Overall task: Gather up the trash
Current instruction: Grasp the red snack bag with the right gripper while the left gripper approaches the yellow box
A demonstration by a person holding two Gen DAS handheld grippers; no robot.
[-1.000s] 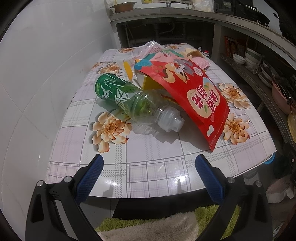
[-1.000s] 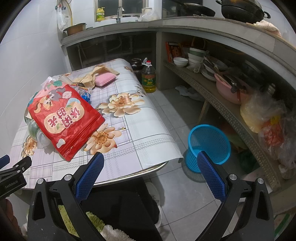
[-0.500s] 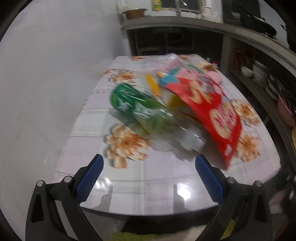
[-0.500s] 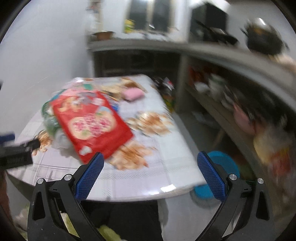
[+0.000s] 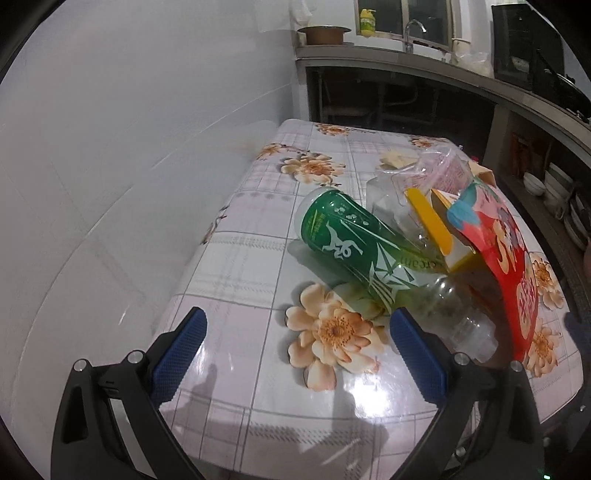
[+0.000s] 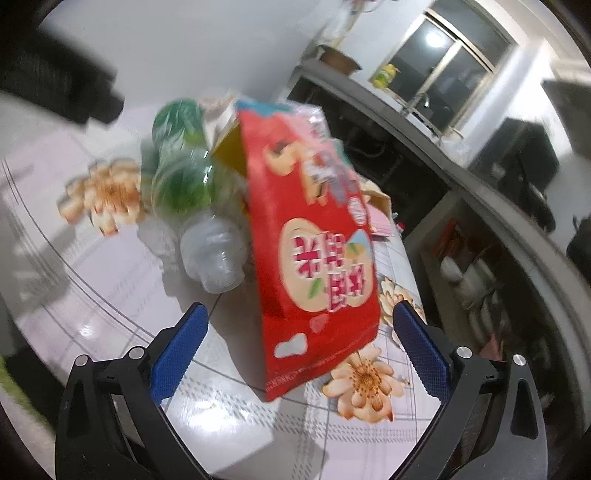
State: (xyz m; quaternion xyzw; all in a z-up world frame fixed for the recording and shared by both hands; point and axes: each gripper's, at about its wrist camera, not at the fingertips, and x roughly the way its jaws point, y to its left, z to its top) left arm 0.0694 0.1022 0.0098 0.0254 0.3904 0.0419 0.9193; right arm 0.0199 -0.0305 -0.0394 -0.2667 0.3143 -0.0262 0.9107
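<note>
Left tongs (image 5: pixel 295 334): spread wide, nothing between the pads, hovering over the near edge of the counter (image 5: pixel 258 229). The right pad sits just beside the clear neck end of the green bottle (image 5: pixel 364 251), not visibly touching it. A printed flower on the cloth shows in the gap.

Right tongs (image 6: pixel 300 328): also spread wide, empty. The lower end of the red snack bag (image 6: pixel 314 236) hangs in the gap between the pads; contact cannot be told, the view is motion-blurred.

Trash is in one pile on the floral plaid cloth:
- green bottle lying on its side, base toward the wall, cap end toward the near edge
- red snack bag leaning over the bottle's neck side, tilted, lower edge down at the counter
- yellow carton (image 5: pixel 441 236) wedged between bottle and bag
- clear plastic wrapper (image 5: pixel 417 181) behind the carton, crumpled

Beyond the pile: a dark kitchen ledge with a tap (image 5: pixel 410 31) and a yellow bottle (image 5: pixel 367 22) under the window. Bowls (image 6: pixel 465 273) stacked on a lower shelf to the right.
</note>
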